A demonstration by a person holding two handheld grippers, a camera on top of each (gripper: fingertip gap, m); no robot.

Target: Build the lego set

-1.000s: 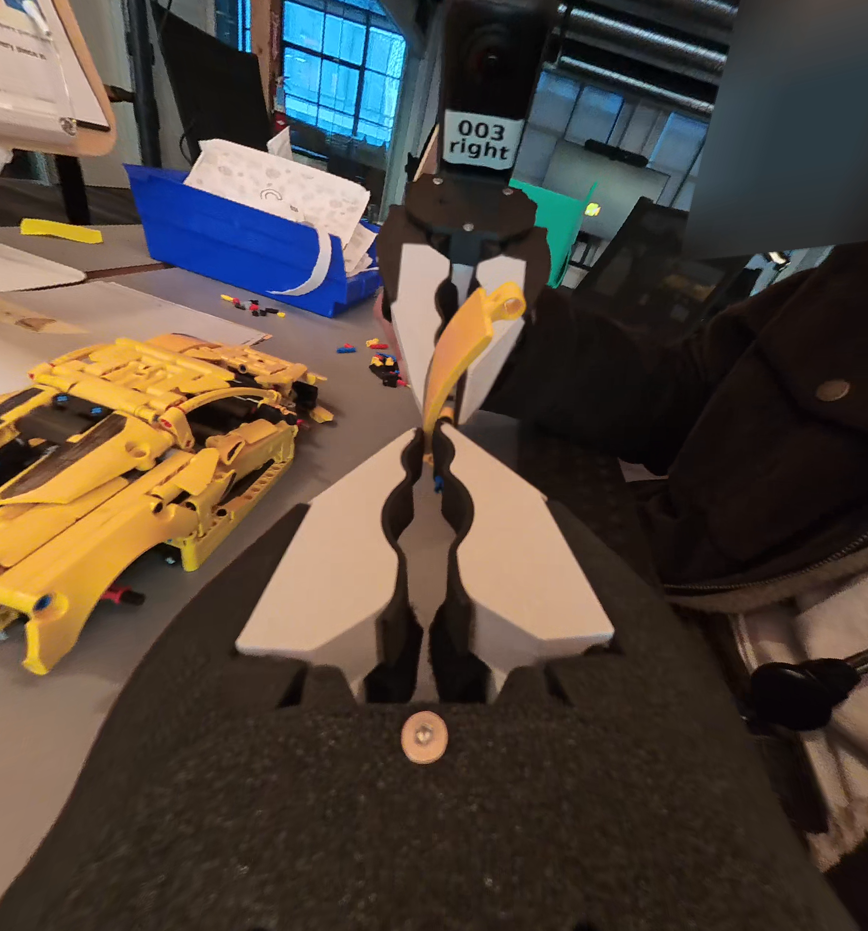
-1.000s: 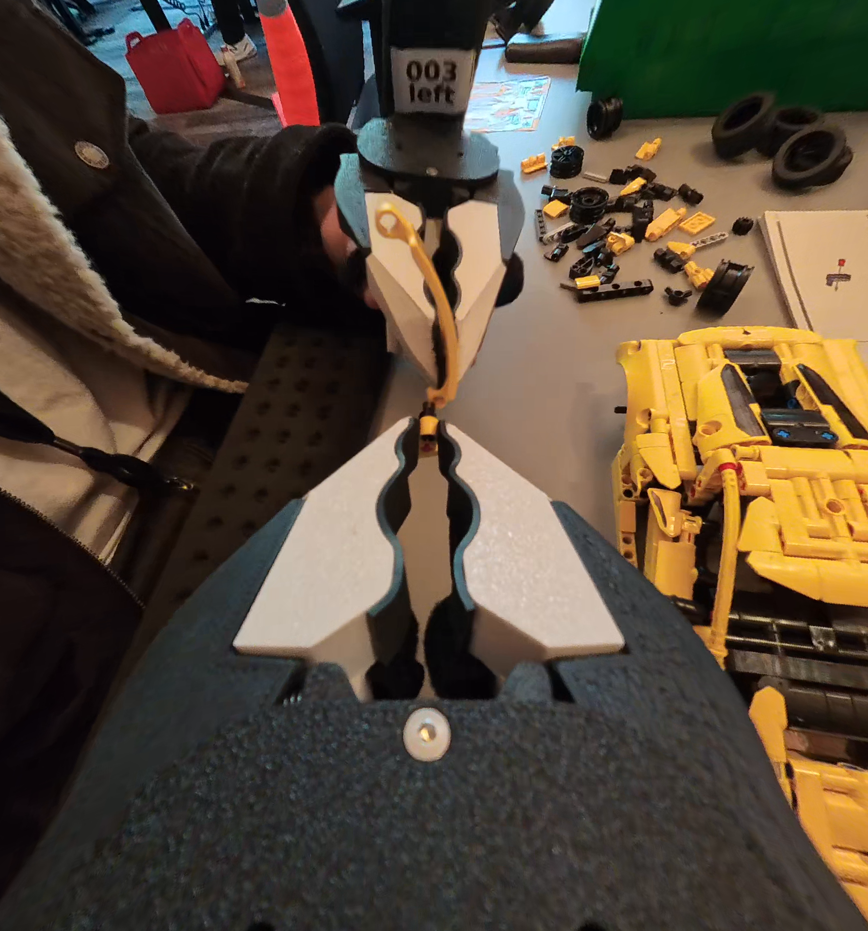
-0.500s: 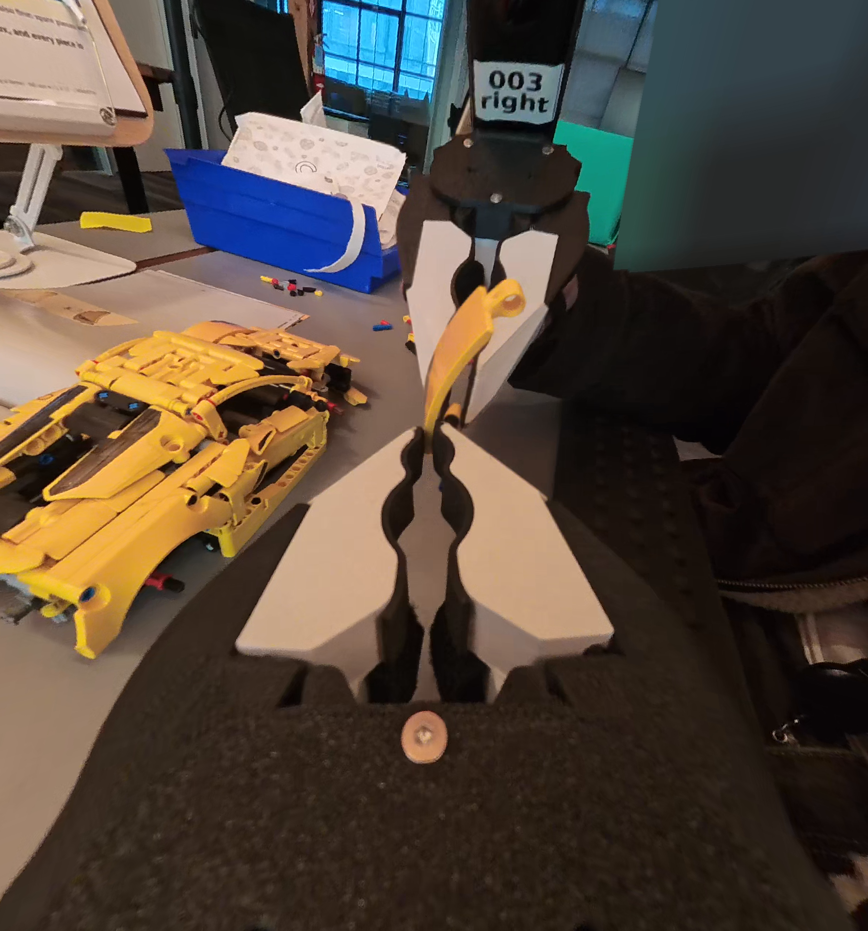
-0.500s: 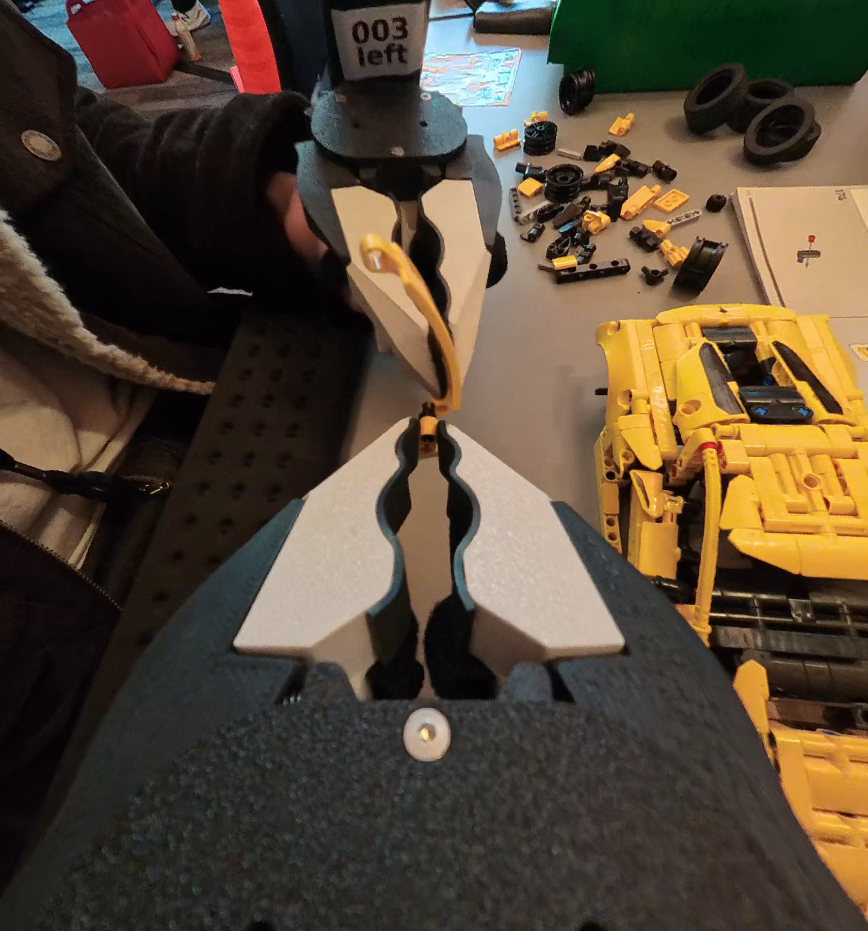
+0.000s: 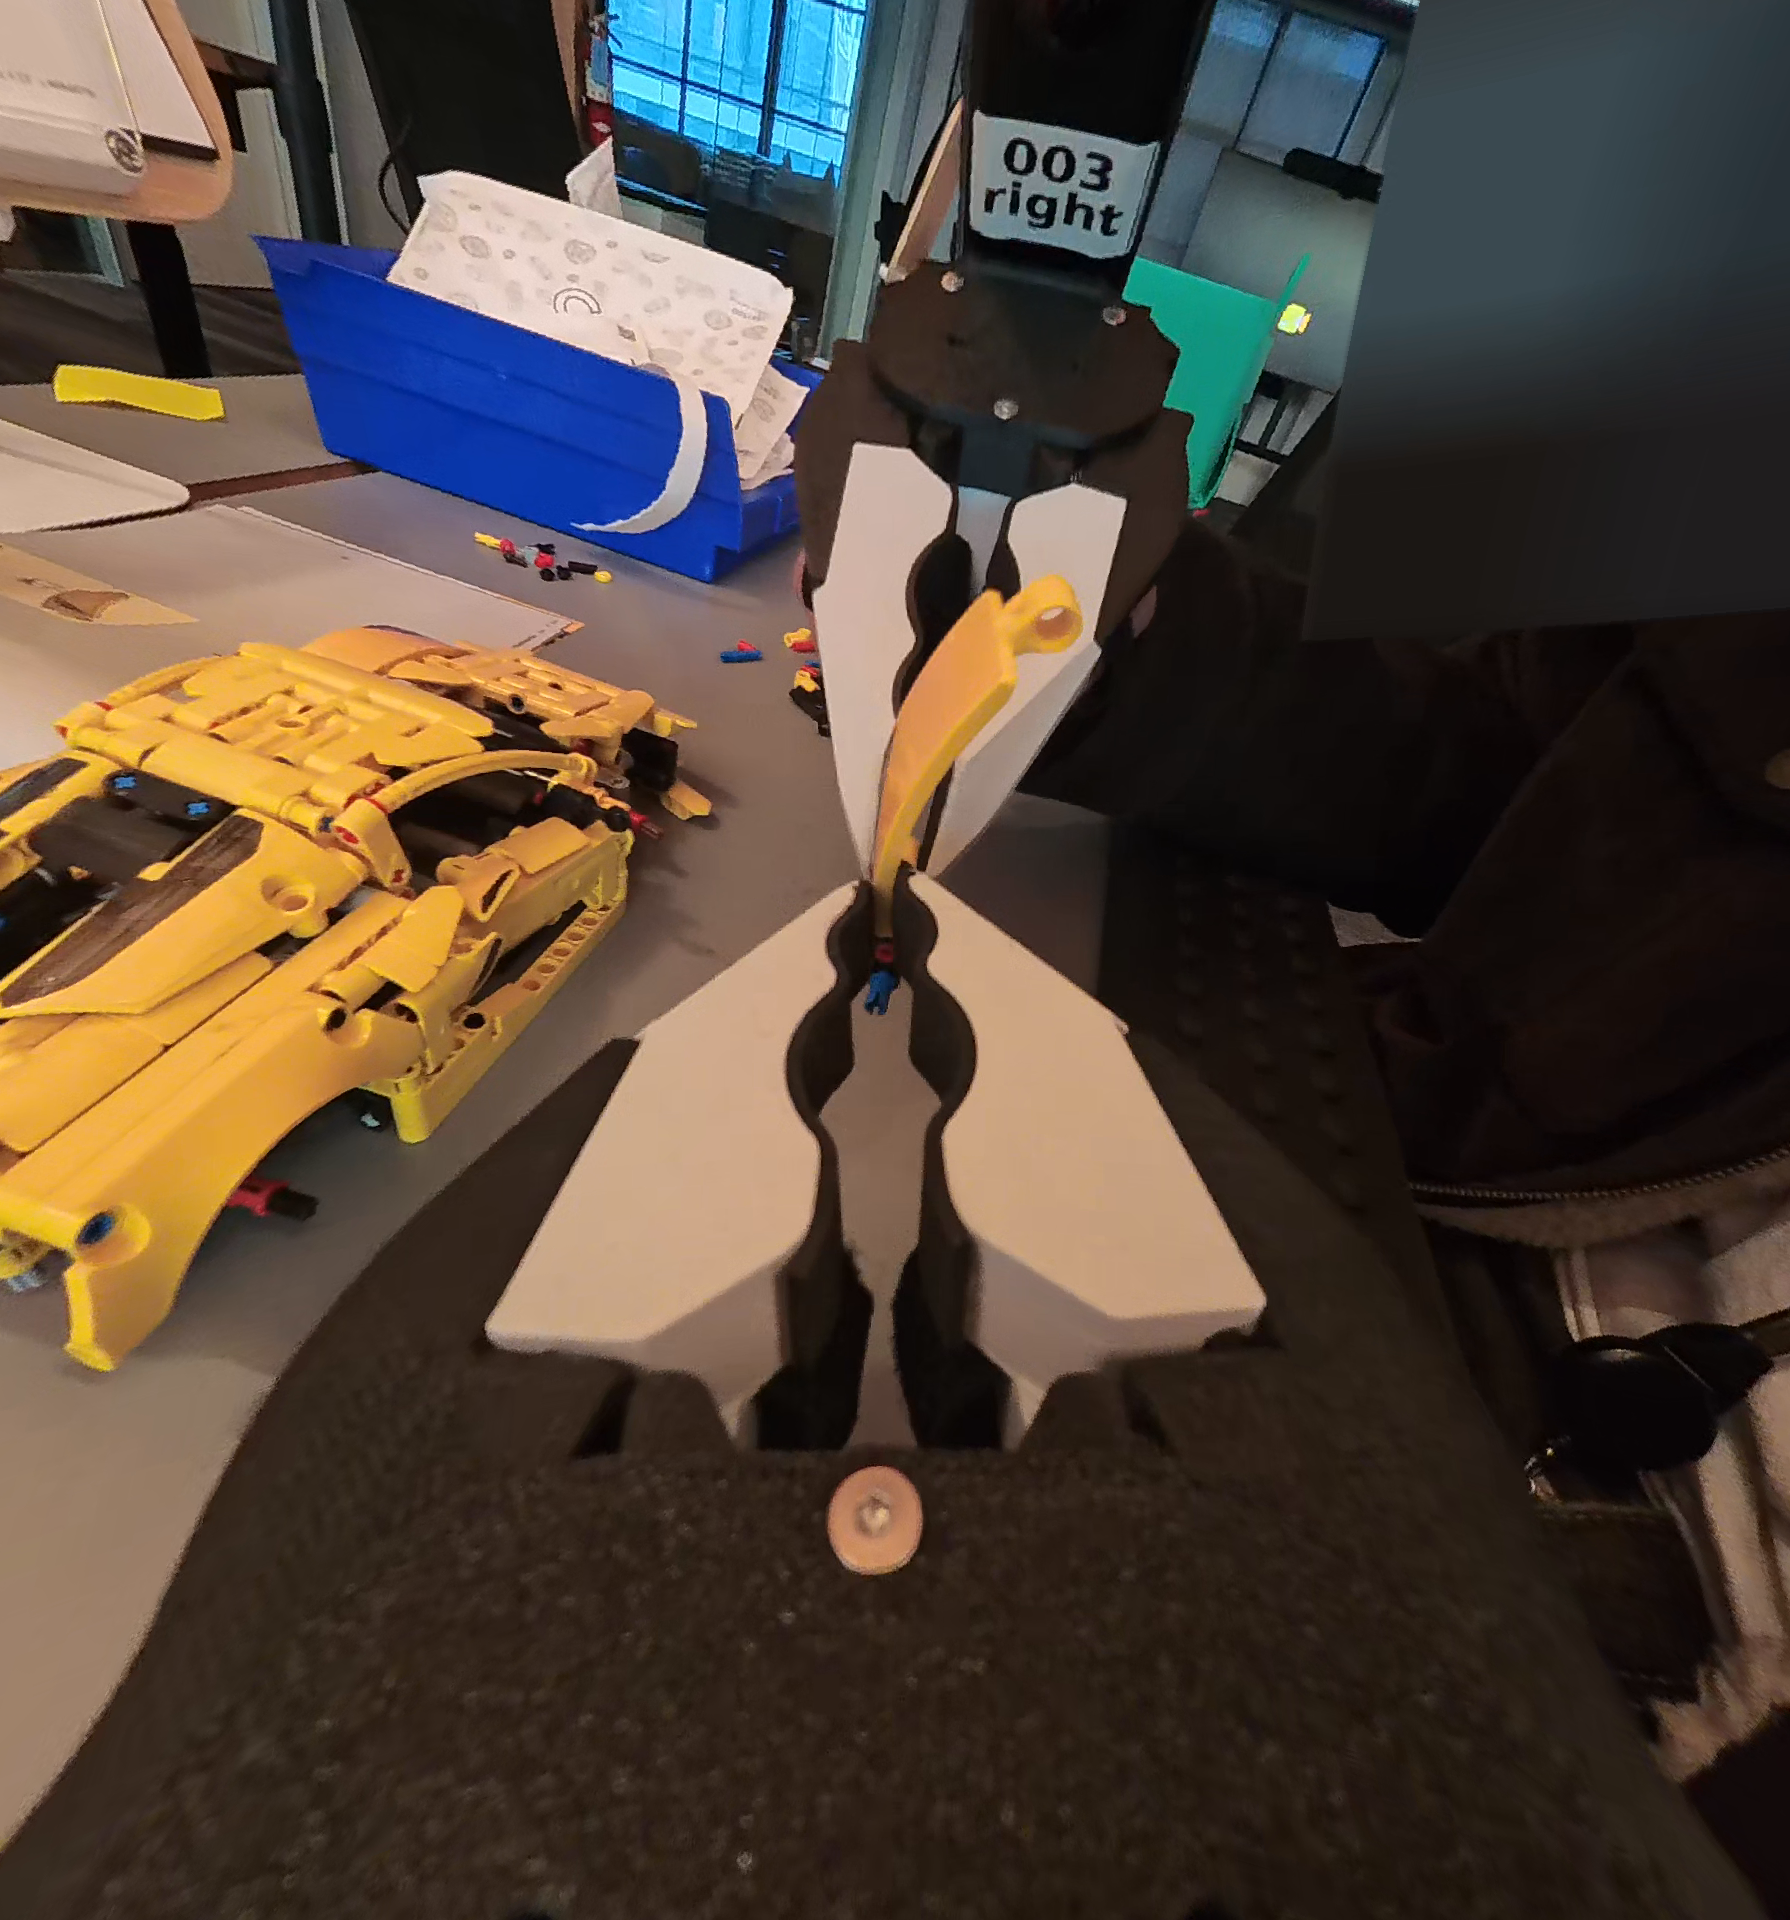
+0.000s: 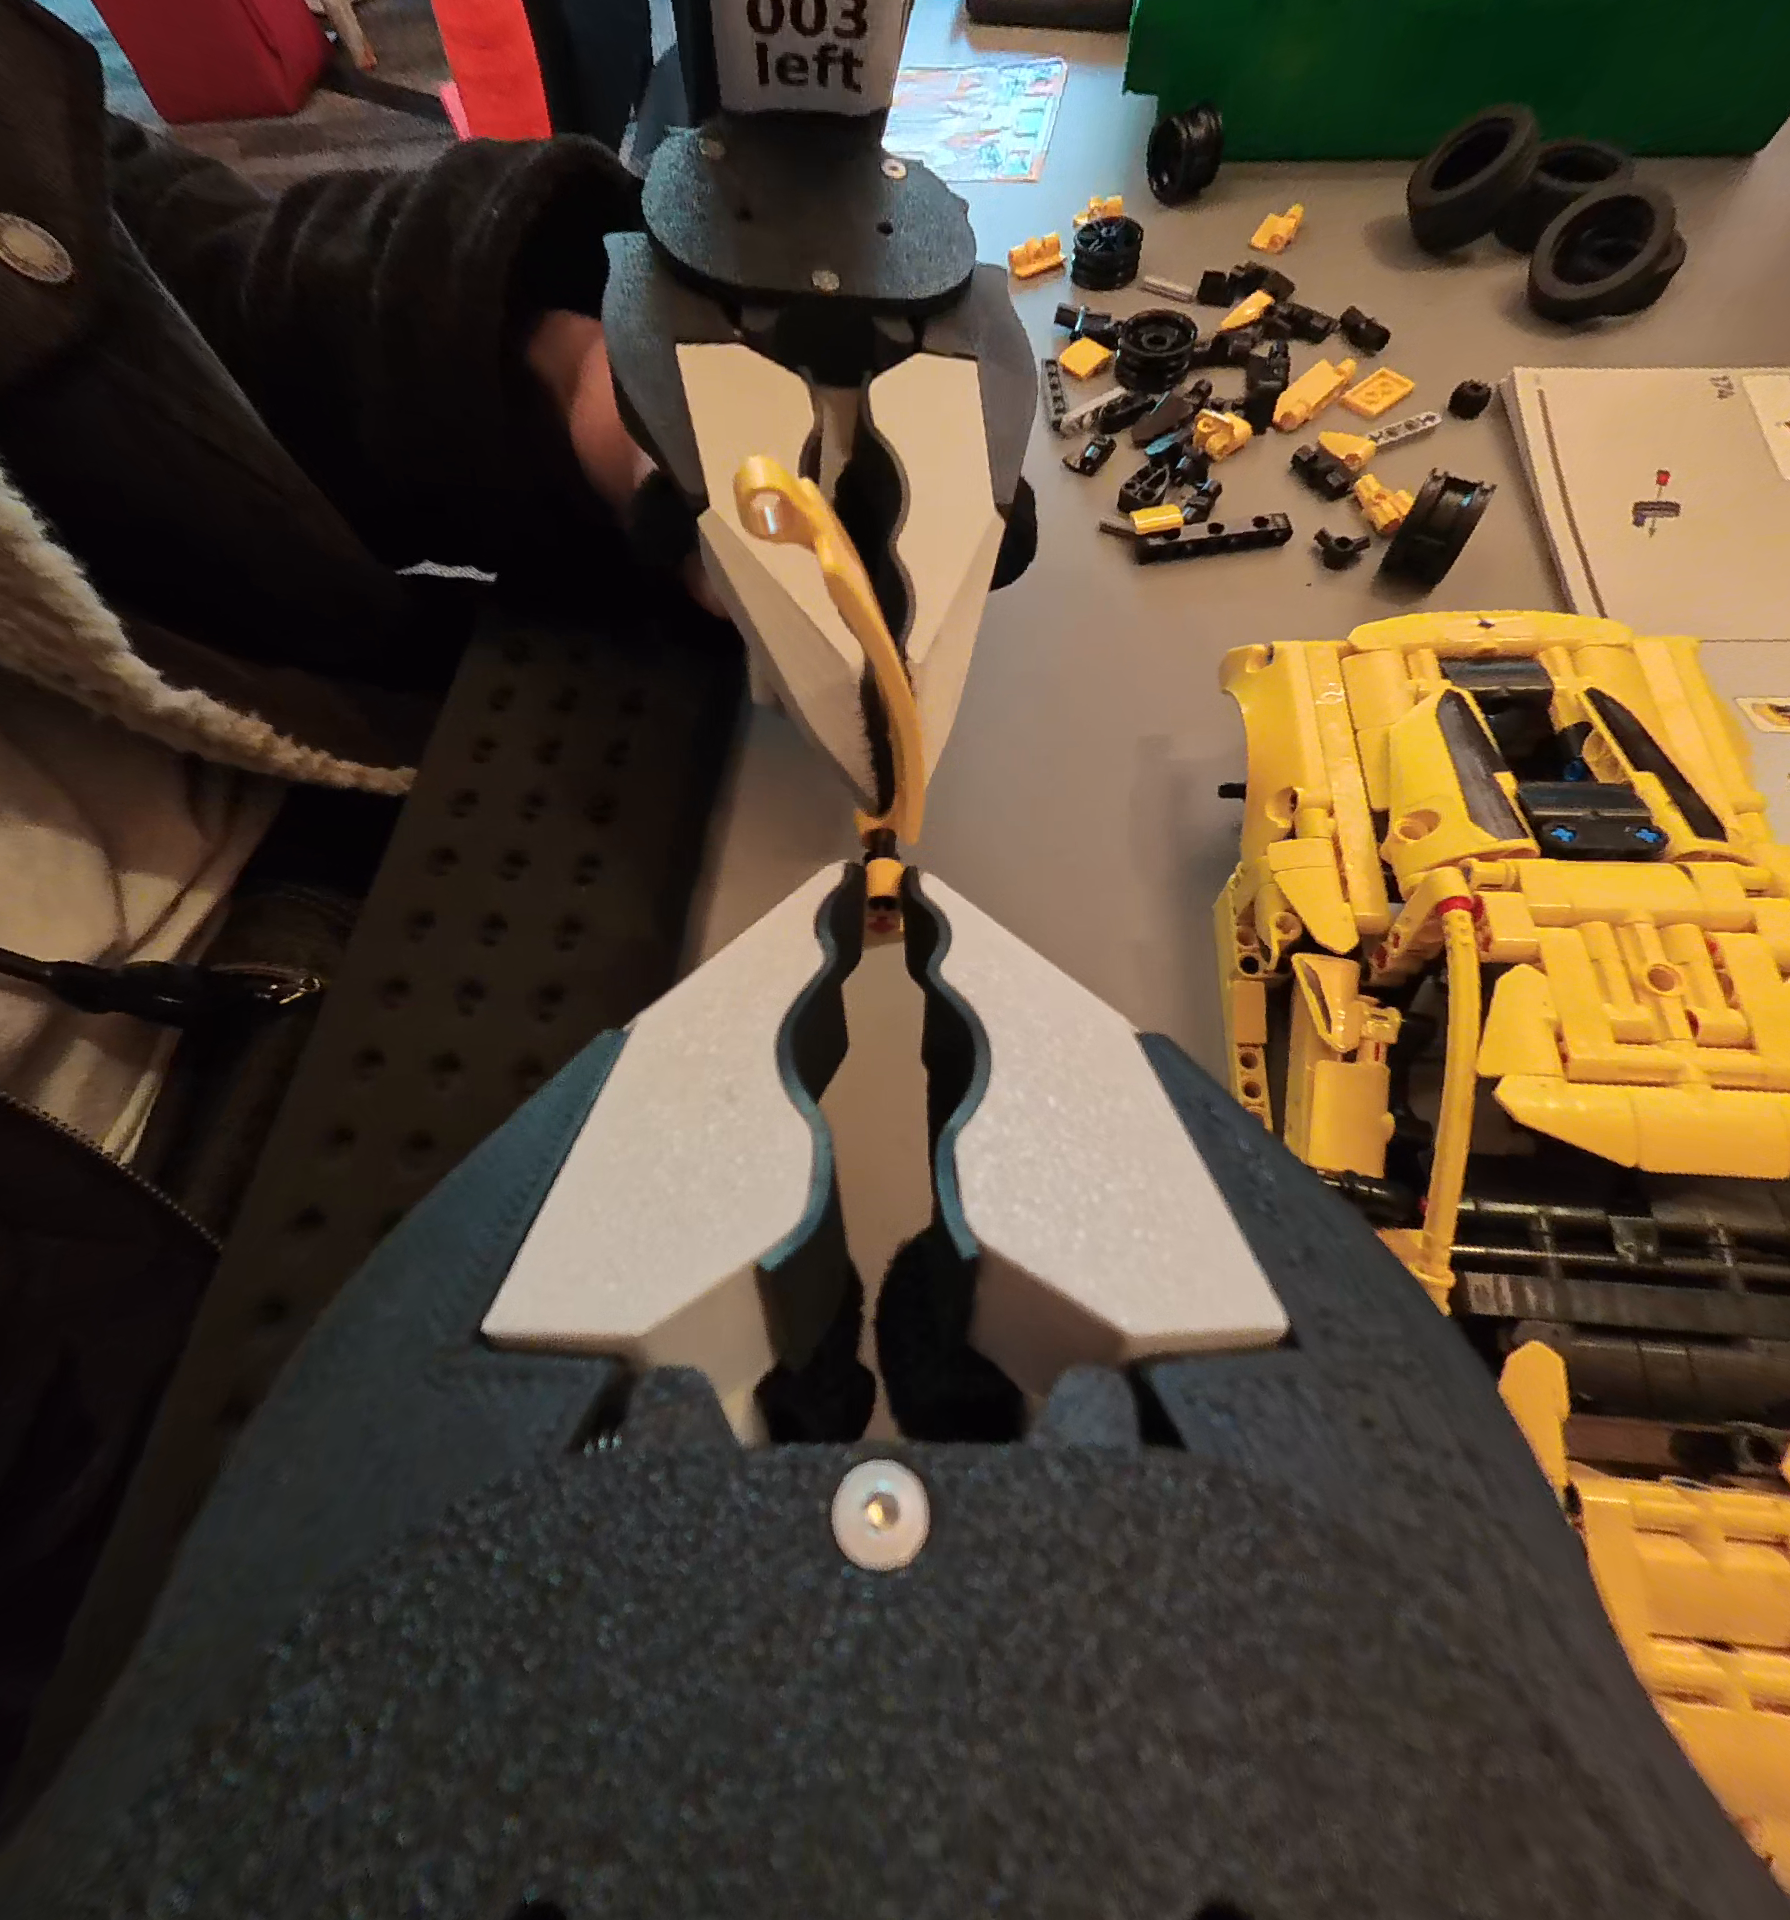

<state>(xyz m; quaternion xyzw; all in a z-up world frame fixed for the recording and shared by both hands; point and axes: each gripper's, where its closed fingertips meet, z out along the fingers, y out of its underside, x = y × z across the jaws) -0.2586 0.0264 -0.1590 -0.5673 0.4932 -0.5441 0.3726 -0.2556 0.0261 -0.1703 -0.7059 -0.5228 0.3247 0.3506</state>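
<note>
– Where was the curved yellow piece [image 5: 958, 707]?

– In the air over the table's [image 6: 1078, 727] near edge, between the two tools, which met tip to tip. Its long axis ran steeply up from that meeting point. The thin end pointed down into the tips, and the broad end with the round eye stood on top.

– Which way did it bow?

– In the left wrist view it leaned up and to the right across the far tool's fingers; in the right wrist view it leaned up and to the left.

– And the tools?

– The left gripper [image 5: 886, 904] was pinched together on the piece's thin lower end, with a small red and blue pin [image 5: 878, 971] showing just behind its tips. The right gripper [image 6: 880, 883] was squeezed on a short yellow connector [image 6: 880, 878] right at that same end. I could not tell whether connector and piece were already joined.

– The car?

– The yellow car [image 5: 247, 883] lay flat on the table well to the side, touched by neither tool. Loose parts [image 6: 1213, 416], black tyres [image 6: 1556, 218] and a booklet [image 6: 1680, 488] lay beyond it, and a blue bin [image 5: 517, 416] stood at the far side.
</note>
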